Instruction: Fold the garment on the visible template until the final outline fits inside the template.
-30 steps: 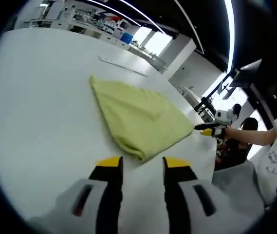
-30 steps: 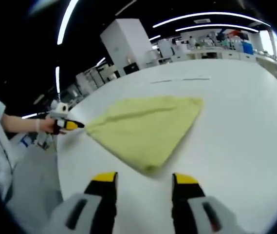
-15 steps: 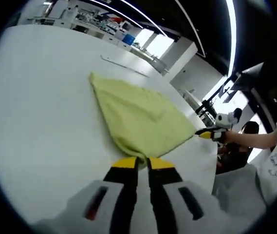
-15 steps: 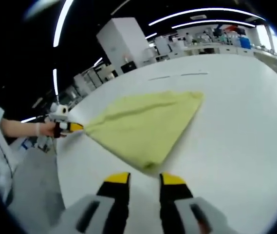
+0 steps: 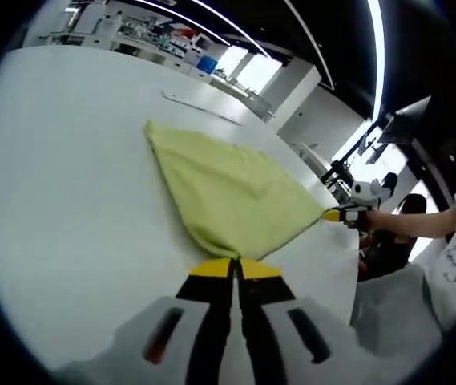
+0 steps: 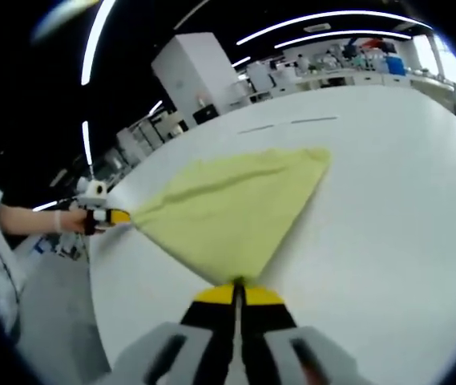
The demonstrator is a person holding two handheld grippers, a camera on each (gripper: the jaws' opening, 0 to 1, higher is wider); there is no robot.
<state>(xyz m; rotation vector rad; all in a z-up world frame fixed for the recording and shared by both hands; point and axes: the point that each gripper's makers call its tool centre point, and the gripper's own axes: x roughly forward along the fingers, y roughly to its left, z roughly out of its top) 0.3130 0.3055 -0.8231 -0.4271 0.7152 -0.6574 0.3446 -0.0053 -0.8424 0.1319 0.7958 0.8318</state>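
A yellow-green garment (image 5: pixel 228 192) lies folded flat in a roughly triangular shape on the white table (image 5: pixel 59 176). My left gripper (image 5: pixel 234 269) is shut on its nearest corner. In the left gripper view the right gripper (image 5: pixel 336 214) sits at the garment's right corner, held by a hand. In the right gripper view the same garment (image 6: pixel 228 208) spreads ahead, and my right gripper (image 6: pixel 238 293) is shut on its near corner. The left gripper (image 6: pixel 119 216) shows at the garment's left tip. Faint template lines (image 5: pixel 199 108) mark the table beyond the garment.
The table's edge (image 6: pixel 99 273) runs close by the left gripper in the right gripper view, with grey floor below. A person's forearm (image 5: pixel 420 224) and patterned sleeve reach in on the right. Lab benches and shelves (image 6: pixel 348 68) stand far behind.
Both grippers were open a second ago, just short of the garment's corners. Each has moved forward and closed on its corner. The garment has stayed flat.
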